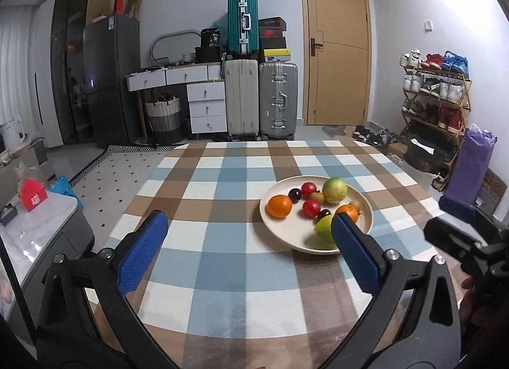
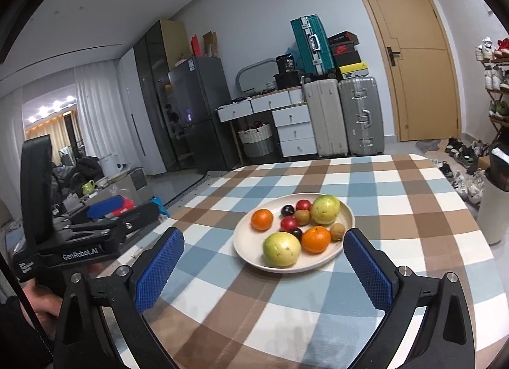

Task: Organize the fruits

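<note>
Fruits all gathered on the plate, both grippers empty and wide.

The plate (image 2: 346,226) stood on the checked tabletop (image 2: 397,197), and every fruit in view lay inside it: two oranges (image 2: 262,219), two green guavas (image 2: 281,249), two red fruits, two dark plums and some small brown ones. No fruit lay loose on the cloth. The left gripper (image 1: 249,248) and the right gripper (image 2: 264,270) hovered near the plate with fingers spread wide and nothing between them. By my judgement the gathering looked finished, or nearly; whether sorting by kind remained, I could not tell.
</note>
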`<act>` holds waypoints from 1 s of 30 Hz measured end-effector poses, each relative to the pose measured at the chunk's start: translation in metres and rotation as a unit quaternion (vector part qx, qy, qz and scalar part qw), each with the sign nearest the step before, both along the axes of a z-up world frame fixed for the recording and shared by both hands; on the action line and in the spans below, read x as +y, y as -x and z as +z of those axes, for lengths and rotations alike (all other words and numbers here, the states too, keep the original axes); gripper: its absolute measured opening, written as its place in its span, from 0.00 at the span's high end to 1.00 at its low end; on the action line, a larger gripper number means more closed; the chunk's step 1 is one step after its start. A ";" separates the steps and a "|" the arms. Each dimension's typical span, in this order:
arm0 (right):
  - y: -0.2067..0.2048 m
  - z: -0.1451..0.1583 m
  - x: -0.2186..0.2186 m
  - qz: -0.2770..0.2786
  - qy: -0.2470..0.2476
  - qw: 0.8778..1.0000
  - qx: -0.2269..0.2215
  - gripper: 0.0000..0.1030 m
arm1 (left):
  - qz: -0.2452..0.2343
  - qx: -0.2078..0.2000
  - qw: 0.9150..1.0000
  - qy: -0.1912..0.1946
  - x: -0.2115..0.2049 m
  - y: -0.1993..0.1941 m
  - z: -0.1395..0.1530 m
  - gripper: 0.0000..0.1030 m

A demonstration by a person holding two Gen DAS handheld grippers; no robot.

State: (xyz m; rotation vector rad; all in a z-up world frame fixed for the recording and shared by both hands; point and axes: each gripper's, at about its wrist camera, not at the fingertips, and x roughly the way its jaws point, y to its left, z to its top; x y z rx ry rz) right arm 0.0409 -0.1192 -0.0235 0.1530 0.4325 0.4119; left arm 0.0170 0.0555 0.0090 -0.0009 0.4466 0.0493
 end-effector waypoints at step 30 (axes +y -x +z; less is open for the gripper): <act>-0.004 -0.021 0.000 -0.045 0.062 0.996 -0.036 0.01 | -0.009 -0.036 0.999 -0.001 0.022 -0.036 -0.064 0.01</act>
